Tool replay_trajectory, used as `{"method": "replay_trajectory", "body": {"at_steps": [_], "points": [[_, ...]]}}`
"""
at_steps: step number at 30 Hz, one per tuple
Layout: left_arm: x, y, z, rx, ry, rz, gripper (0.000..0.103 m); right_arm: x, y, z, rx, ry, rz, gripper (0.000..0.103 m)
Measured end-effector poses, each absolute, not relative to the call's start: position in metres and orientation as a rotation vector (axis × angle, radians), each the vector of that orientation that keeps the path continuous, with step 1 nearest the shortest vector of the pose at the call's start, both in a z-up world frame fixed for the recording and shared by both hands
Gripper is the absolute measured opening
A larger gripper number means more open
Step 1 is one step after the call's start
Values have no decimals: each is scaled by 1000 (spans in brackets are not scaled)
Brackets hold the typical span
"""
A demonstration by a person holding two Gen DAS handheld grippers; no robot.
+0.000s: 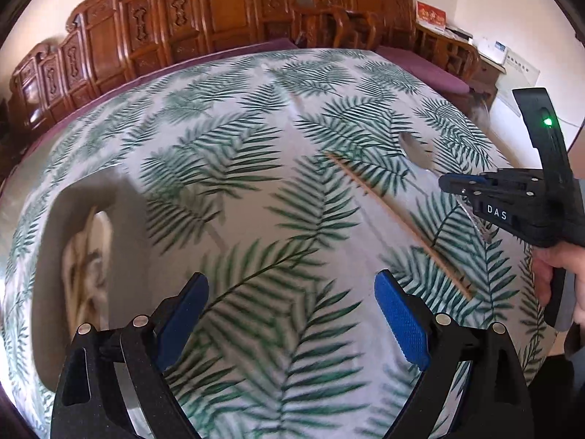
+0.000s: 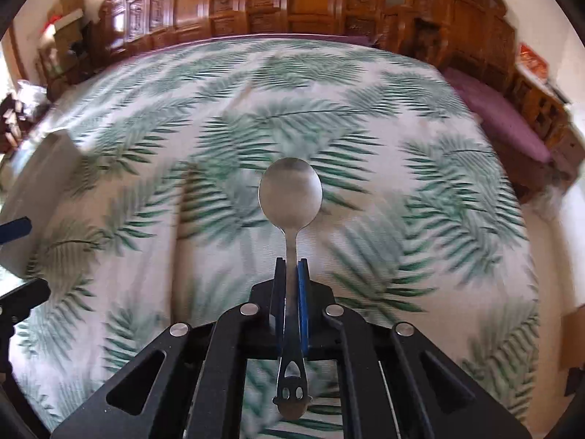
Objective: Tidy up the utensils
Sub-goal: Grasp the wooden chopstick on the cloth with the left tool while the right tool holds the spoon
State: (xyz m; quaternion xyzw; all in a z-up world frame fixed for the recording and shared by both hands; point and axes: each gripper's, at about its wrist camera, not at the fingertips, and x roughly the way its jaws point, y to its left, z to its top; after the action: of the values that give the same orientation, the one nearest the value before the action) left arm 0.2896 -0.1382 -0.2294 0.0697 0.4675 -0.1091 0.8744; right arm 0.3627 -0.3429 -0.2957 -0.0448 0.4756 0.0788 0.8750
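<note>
A metal spoon (image 2: 290, 197) juts forward, bowl far, its handle pinched between the pressed-together pads of the right gripper (image 2: 291, 274) above the leaf-print cloth (image 2: 402, 190). The left gripper (image 1: 292, 314) is spread, empty; chopsticks (image 1: 398, 223) lie right; a grey tray (image 1: 69, 256) left.

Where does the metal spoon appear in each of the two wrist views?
Left wrist view: far right; the spoon sticks out of the right gripper, bowl toward the upper left.
Right wrist view: centre; the spoon is clamped by its handle in the right gripper.
Shared landmark: the leaf-print cloth.
</note>
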Motion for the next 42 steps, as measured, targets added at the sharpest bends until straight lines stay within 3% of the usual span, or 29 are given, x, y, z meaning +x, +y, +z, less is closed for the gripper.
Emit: {"method": "replay_trajectory", "body": {"at_steps": [14,16,21,25,27,33,42], "points": [[329,-214,-250,182,982,-264,88,366,-367,-294,18,988,161,7],[332,-220,-250,190,980,-265,81,367,-366,-294,21,985,163,7],[337,-219,-257,157,1027,-265,50,367,-364,-293,22,986,169,7],[335,-219,-260,129,1038,-282,31,367,-361,-291,22,982,174,7],[333,-221,-261,151,1035,-287,11,366,-360,-291,21,979,175,7],[337,-204,-260,174,1038,-281,5,366,-356,-290,15,978,190,7],[338,-192,-260,208,1042,-260,9,363,-337,-286,3,969,246,7]]}}
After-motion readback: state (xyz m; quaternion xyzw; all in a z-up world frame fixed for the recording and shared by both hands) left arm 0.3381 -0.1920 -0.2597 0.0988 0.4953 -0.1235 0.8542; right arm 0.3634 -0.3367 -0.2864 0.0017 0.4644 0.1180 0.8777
